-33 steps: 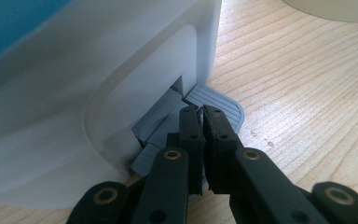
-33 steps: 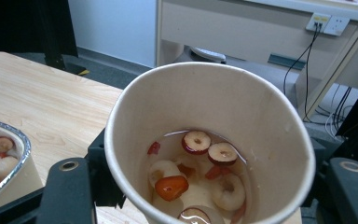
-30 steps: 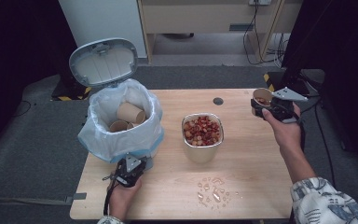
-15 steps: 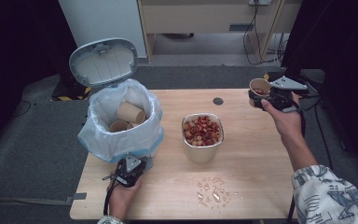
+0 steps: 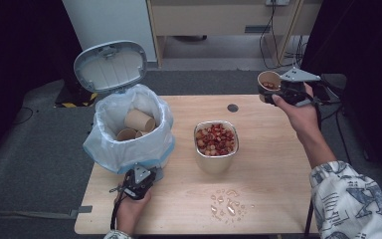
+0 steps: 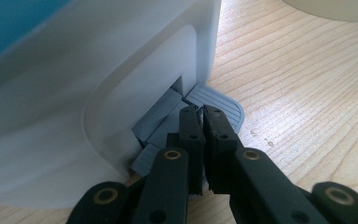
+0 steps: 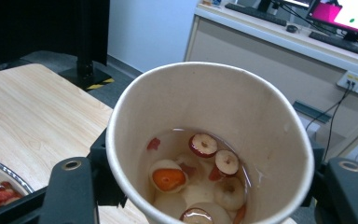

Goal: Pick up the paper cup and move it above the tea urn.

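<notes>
My left gripper (image 5: 138, 181) is shut, and its tips rest on the grey pedal (image 6: 223, 105) at the foot of a white bin (image 5: 129, 134) on the table's left. The bin's lid (image 5: 110, 64) stands up open, and brown paper cups (image 5: 138, 119) lie inside the bag. My right gripper (image 5: 278, 92) is shut on a paper cup (image 5: 268, 79), held upright in the air over the table's far right corner. In the right gripper view the black fingers (image 7: 70, 186) clamp the cup's wall (image 7: 261, 116); sliced red fruit floats in liquid inside.
A square metal bowl (image 5: 214, 162) of red fruit pieces stands mid-table. Water drops (image 5: 226, 204) lie on the wood near the front edge. A small black hole (image 5: 233, 107) sits at the table's far side. A cabinet and cables stand beyond the table.
The right hand has lifted the cup upward and toward the table's far edge. The left hand and gripper stay where they were on the pedal.
</notes>
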